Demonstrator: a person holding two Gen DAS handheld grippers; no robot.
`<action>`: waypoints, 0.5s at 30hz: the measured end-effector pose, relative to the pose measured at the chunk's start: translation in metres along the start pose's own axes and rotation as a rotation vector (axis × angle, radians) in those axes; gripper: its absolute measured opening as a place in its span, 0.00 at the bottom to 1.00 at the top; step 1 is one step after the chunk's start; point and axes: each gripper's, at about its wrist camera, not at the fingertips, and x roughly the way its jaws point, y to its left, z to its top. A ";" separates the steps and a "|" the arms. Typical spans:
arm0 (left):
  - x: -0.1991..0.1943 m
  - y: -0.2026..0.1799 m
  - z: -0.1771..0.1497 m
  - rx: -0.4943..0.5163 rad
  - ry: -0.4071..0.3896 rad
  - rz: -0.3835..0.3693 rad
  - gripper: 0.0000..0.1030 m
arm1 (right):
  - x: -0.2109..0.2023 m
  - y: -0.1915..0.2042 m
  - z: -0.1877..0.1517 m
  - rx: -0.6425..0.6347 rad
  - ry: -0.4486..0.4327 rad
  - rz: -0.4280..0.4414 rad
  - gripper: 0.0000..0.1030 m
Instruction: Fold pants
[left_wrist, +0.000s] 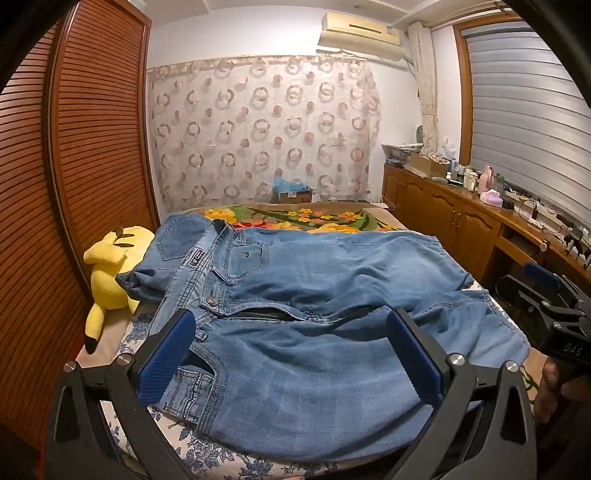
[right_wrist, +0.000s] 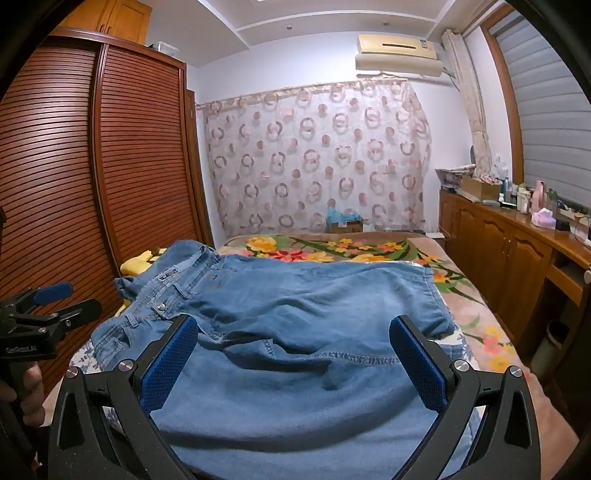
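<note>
Denim pants lie spread across the bed, filling the middle and lower frame of both views, waistband toward the left. Left gripper and right gripper hover over them, blue fingers wide apart and holding nothing. Yellow plush lies at middle left.

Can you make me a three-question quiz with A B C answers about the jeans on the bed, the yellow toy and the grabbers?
1. Where is the yellow toy?
A. left of the jeans, by the wardrobe
B. on top of the jeans
C. on the cabinet

2. What colour are the gripper pads?
A. red
B. blue
C. green

3. How are the left gripper and right gripper?
A. both shut on the jeans
B. one shut, one open
C. both open, holding nothing

Answers:
1 A, it lies beside the waistband near the slatted doors.
2 B, the pads show blue.
3 C, wide gaps show between the fingers.
</note>
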 end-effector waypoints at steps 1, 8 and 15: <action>0.000 0.000 0.000 0.000 -0.001 0.000 1.00 | 0.000 0.000 0.000 0.001 0.000 0.000 1.00; 0.000 -0.001 0.000 0.000 -0.002 -0.002 1.00 | 0.000 -0.001 0.001 0.001 0.003 0.000 1.00; -0.004 -0.006 0.002 0.002 -0.005 -0.001 1.00 | 0.001 -0.001 0.001 0.002 0.003 -0.001 1.00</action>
